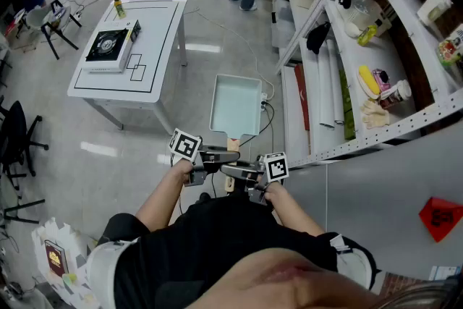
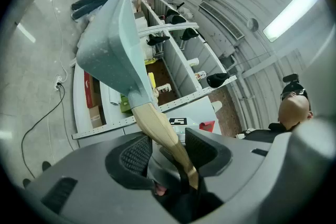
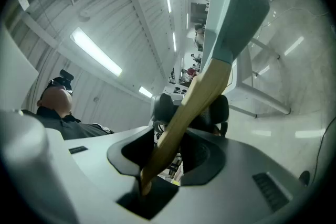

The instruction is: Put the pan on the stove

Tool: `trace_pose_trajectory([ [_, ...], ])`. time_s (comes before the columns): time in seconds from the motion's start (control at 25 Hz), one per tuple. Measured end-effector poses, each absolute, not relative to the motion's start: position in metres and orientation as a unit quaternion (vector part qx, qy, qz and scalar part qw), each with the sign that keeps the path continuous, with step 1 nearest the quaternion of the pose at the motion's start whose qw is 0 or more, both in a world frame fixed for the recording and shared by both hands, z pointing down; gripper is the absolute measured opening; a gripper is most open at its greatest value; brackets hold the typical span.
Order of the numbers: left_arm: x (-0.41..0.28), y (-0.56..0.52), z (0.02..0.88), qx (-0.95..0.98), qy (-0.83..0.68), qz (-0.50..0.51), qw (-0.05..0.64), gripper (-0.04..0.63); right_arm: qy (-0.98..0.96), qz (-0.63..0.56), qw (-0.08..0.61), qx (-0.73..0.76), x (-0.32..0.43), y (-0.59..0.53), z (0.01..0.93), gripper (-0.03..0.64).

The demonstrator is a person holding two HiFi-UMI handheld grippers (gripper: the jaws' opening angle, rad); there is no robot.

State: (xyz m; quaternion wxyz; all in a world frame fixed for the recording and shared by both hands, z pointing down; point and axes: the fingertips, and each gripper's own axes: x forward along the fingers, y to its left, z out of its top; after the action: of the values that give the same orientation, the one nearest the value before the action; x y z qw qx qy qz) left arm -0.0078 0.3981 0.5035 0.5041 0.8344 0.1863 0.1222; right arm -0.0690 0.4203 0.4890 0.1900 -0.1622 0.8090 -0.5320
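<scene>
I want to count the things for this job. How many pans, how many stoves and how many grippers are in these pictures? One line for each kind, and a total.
Pan: 1
Stove: 1
Grippers: 2, the left gripper and the right gripper
Total: 4

The head view looks steeply down from the person's head, past both forearms to the floor; the table (image 1: 155, 40) lies far off at upper left and the shelves (image 1: 376, 76) run along the right. The left gripper (image 2: 168, 147) view sits close behind its jaws and faces the shelves and roof. The right gripper (image 3: 176, 152) view, just as close, faces the opposite way — toward ceiling lights and open floor. All three share the pan (image 1: 235, 105) — both gripper views also catch the person.
</scene>
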Motion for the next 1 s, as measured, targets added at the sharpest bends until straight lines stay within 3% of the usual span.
trace_pose_trajectory([
  [0.08,-0.013,0.414,0.504,0.801,0.191,0.111,0.556,0.209,0.82,-0.517,0.189,-0.157,-0.074,0.428,0.489,0.153],
  [0.6,0.02,0.458,0.506,0.848,0.176,0.135,0.482,0.212,0.824,-0.511,0.201,-0.141,-0.039,0.484,0.484,0.16],
  [1.0,0.048,0.484,0.516,0.837,0.163,0.136,0.504,0.216,0.809,-0.538,0.201,-0.127,-0.012,0.506,0.496,0.161],
])
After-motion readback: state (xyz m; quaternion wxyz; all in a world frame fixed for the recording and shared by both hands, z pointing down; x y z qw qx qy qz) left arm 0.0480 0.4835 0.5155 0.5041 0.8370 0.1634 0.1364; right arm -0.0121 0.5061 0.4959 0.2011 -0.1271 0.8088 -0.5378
